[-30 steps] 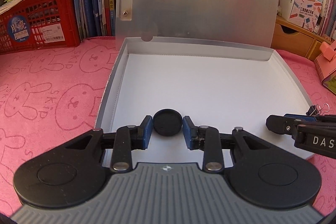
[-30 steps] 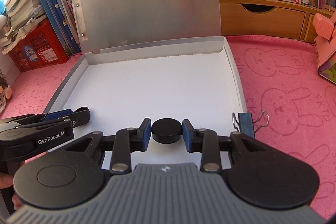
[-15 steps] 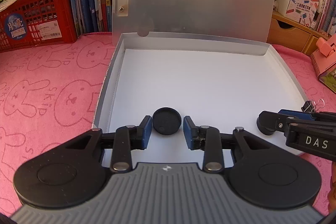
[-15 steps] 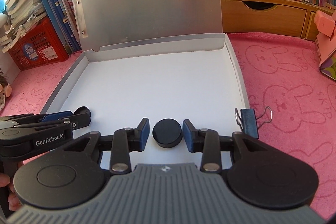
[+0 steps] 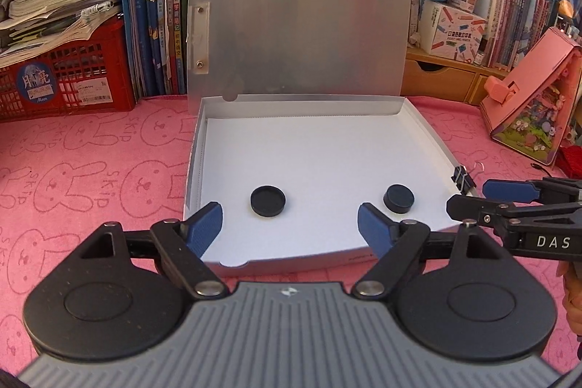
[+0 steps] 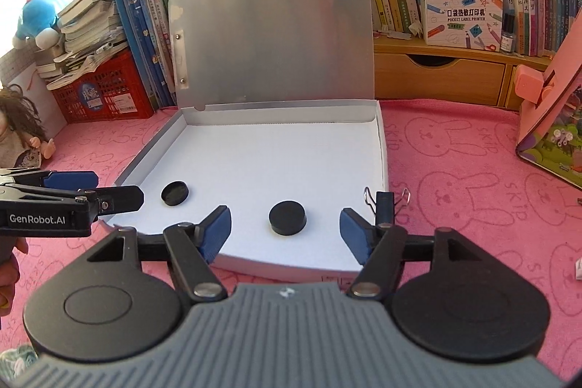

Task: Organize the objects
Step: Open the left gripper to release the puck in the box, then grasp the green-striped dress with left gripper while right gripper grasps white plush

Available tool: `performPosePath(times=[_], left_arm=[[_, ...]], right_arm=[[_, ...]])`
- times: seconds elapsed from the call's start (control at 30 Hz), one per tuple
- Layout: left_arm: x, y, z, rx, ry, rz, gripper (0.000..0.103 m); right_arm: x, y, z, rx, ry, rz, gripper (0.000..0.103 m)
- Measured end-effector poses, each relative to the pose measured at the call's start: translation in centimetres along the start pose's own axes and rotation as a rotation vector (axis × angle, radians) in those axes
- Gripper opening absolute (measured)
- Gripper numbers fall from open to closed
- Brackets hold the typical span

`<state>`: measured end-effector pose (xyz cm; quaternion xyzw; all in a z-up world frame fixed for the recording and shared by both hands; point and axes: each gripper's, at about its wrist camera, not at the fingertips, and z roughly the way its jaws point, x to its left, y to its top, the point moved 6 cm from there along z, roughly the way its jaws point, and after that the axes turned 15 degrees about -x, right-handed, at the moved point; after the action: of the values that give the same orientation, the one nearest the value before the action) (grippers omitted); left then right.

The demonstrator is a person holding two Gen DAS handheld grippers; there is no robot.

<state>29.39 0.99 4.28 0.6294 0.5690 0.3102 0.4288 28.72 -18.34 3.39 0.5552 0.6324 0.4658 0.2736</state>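
Note:
Two black round pucks lie on the white floor of an open flat box [image 5: 429, 137] [image 6: 382, 140], near its front edge. The left puck [image 5: 267, 200] [image 6: 175, 193] rests just beyond my left gripper [image 5: 290, 226], whose jaws are opening with nothing between them. The right puck [image 5: 399, 198] [image 6: 287, 218] sits just ahead of my right gripper [image 6: 285, 237], also opening and empty. Each gripper shows from the side in the other's view: the right gripper [image 5: 469, 197] and the left gripper [image 6: 112, 190]. The box's grey lid [image 5: 298, 28] stands upright at the back.
A black binder clip [image 5: 463, 177] [image 6: 385, 202] sits at the box's front right corner. Pink rabbit-print cloth [image 5: 91, 170] covers the table. A red crate [image 5: 69, 75], books, wooden drawers [image 6: 440, 75], a pink house model [image 5: 534, 100] and a doll [image 6: 18, 126] ring the area.
Both grippers have opened, let go of their pucks and drawn back and up. The pucks now lie free on the box floor.

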Motion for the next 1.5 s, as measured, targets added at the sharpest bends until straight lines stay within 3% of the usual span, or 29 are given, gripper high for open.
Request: performPosePath(times=[0.37,0.73,1.17,1.5], left_arm=[[-1.3,-4.7,-8.7,-0.063,-0.075,0.037,0.091],[-1.5,-9.1,-15.0,-0.138,-0.099,0.04,0.095],[-1.0,-13.1,-17.9,-0.18,-0.119,-0.029,0.096],[0.2,-13.6,-18.7,-0.202,-0.085,-0.049,0.096]], right_arm=[[-0.1,-3.4,-7.7,-0.063,0.092,0.042,0.087],[1.9,-8.0,-11.0,-0.062,0.167,0.024,0.095],[3.7,-10.6,-11.5,-0.04,0.172,-0.028,0.099],[3.5,-11.4,-11.1,-0.024,0.15,-0.024,0.1]])
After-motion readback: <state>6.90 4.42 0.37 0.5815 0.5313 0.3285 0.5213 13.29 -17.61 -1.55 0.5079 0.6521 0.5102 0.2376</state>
